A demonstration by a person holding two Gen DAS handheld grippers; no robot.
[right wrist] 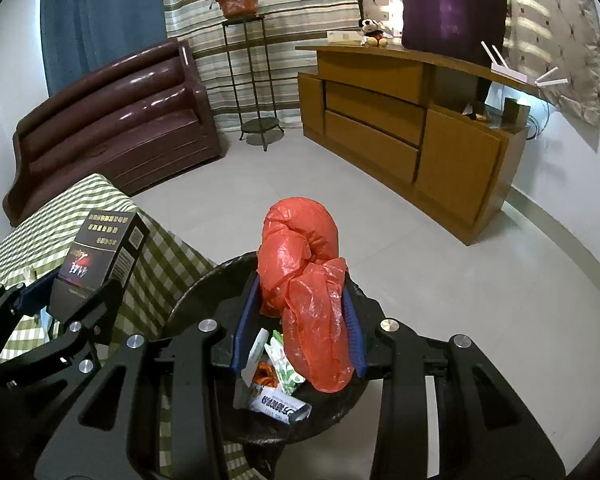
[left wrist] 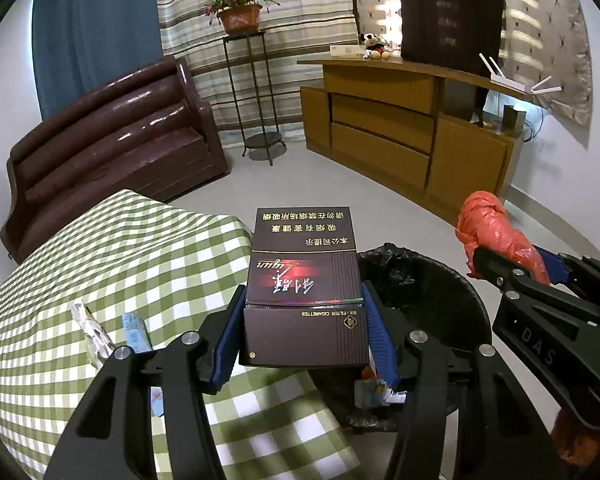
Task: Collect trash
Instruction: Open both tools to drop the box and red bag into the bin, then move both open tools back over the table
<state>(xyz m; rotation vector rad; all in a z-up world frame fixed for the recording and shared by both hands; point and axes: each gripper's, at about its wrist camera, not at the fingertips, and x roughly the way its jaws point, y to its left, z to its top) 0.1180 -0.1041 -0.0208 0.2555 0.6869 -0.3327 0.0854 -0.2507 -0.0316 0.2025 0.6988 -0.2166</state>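
My left gripper [left wrist: 304, 312] is shut on a dark brown cigarette box [left wrist: 304, 280], held over the table edge beside the black-lined trash bin [left wrist: 452, 280]. It also shows in the right wrist view [right wrist: 100, 252]. My right gripper [right wrist: 298, 320] is shut on a crumpled red plastic bag [right wrist: 304, 280], held above the bin [right wrist: 204, 288]. That bag shows at the right in the left wrist view [left wrist: 492, 232]. Several wrappers and small packets [right wrist: 276, 384] lie inside the bin.
A green-checked tablecloth [left wrist: 100, 264] covers the table, with a white wrapper [left wrist: 92, 332] and a small blue box [left wrist: 136, 328] on it. A brown sofa [left wrist: 112, 140], a plant stand [left wrist: 256, 92] and a wooden cabinet [left wrist: 400, 132] stand across the grey floor.
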